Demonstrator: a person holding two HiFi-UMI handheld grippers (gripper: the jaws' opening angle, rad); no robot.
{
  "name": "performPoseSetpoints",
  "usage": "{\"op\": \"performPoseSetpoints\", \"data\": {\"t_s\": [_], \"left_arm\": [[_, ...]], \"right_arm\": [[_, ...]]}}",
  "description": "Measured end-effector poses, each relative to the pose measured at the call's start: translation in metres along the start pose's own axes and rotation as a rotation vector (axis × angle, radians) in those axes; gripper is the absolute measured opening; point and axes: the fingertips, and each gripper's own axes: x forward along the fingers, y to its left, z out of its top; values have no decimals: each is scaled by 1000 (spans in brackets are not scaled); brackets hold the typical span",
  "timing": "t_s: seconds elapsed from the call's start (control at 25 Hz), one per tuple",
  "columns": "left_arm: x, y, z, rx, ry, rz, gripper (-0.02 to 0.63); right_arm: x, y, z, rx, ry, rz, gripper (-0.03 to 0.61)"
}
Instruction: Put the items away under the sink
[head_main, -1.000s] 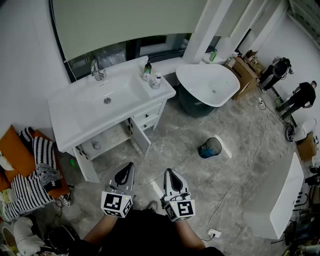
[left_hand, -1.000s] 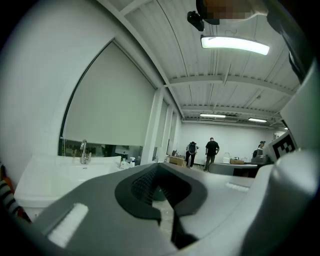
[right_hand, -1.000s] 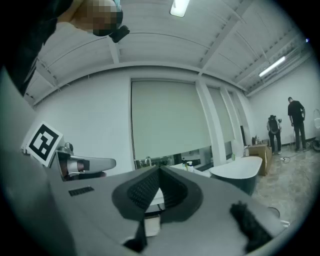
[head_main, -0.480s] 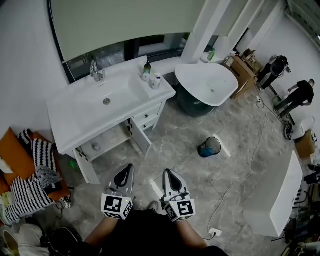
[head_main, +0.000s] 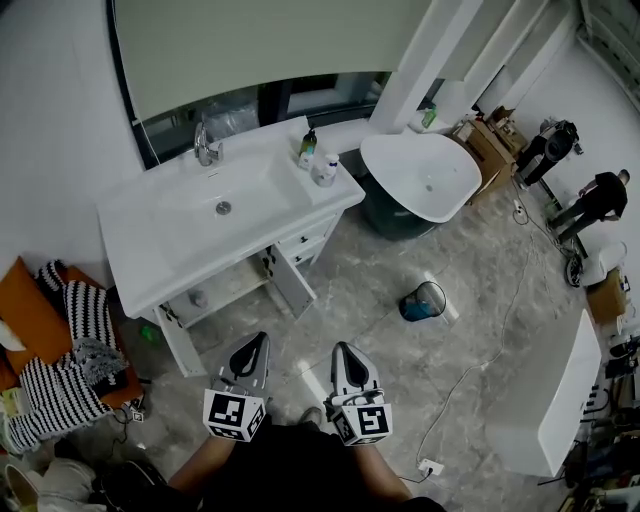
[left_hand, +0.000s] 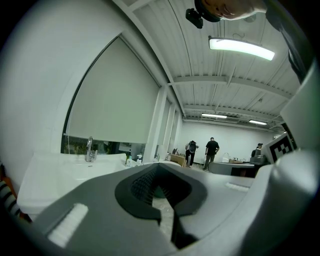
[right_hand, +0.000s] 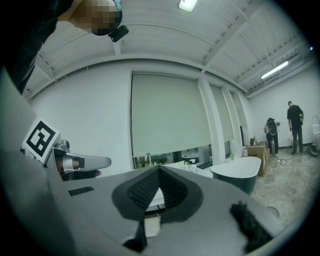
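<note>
Left gripper: held low in front of the person and aimed toward the vanity. Jaws are closed tip to tip, with nothing between them.
Right gripper: held just beside the left one and aimed the same way. Jaws are pressed together and empty.
Vanity: white, set against the wall below the window. The basin is sunk in the middle, and the faucet stands at its back edge.
Dark bottle: upright on the countertop, right of the basin, near the back.
White container: upright just beside the dark bottle, nearer the front edge. Both items are well apart from the grippers.
Cabinet door: swung open below the countertop.
Under-sink shelf: exposed. One small object is seen on it, too small to identify.
Bathtub: white and freestanding, right of the vanity.
Bin: on the stone floor, between the bathtub and the grippers.
Striped cloth: heaped on the floor left of the vanity.
Two people: standing at the far right.
</note>
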Motion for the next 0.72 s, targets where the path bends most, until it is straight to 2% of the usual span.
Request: {"op": "performPoseSetpoints", "data": {"t_s": [0.28,0.48,0.72], "left_arm": [[4,41,7,8,-24,-19,6],[16,54,1,-26,-2,-35,6],[46,58,5,-42,-19,-36,6]], "right_arm": [[24,3,-2,11,10,-101,11],[37,1,4,-17,13,-112,11],[65,-18,-13,13,36,-118,11]]}}
